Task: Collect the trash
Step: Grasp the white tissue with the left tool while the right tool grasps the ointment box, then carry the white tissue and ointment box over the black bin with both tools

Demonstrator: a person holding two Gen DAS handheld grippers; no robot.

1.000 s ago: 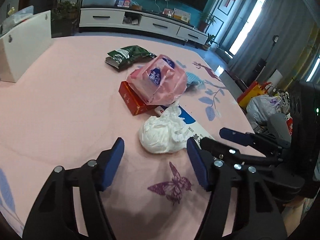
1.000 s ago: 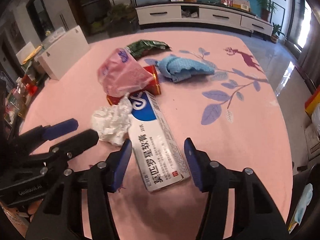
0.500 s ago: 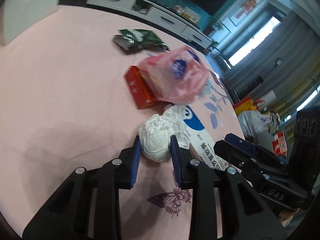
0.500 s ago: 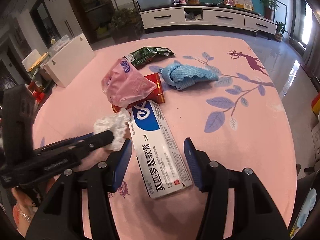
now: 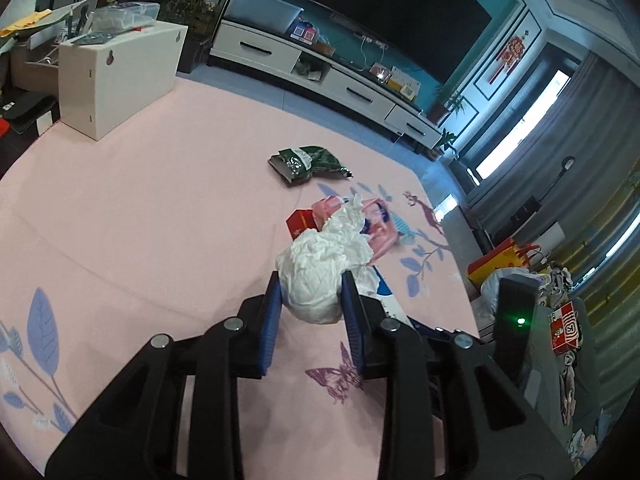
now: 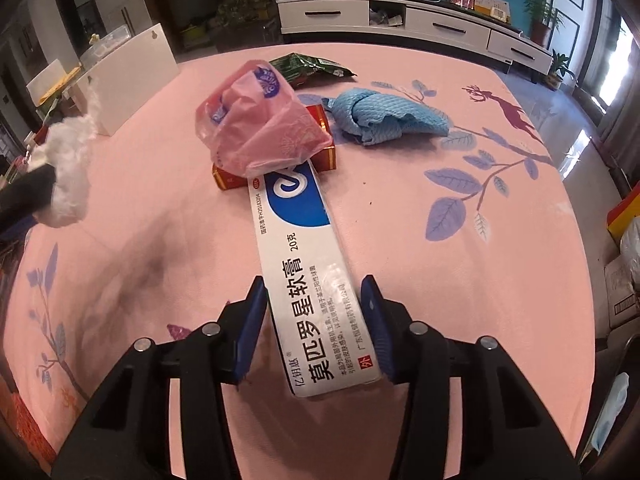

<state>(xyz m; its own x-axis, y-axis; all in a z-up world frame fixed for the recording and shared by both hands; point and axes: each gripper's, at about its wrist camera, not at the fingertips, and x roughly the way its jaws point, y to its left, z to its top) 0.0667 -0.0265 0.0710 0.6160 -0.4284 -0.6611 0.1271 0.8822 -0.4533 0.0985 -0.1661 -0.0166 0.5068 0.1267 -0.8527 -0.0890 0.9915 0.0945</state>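
Now our left gripper [image 5: 310, 300] is clamped on one crumpled tissue wad [image 5: 320, 268], held above the pink mat [image 5: 140, 220]. Our right gripper [image 6: 314, 312] stands open, its fingers either side of one long white box [image 6: 312, 280]. Beyond lie one pink bag [image 6: 256, 128], one red box [image 6: 326, 148], one blue cloth [image 6: 380, 116], one green wrapper [image 6: 308, 66].

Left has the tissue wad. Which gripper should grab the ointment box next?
Right. The right gripper is open and already straddles the ointment box; the left gripper is shut on the tissue wad.
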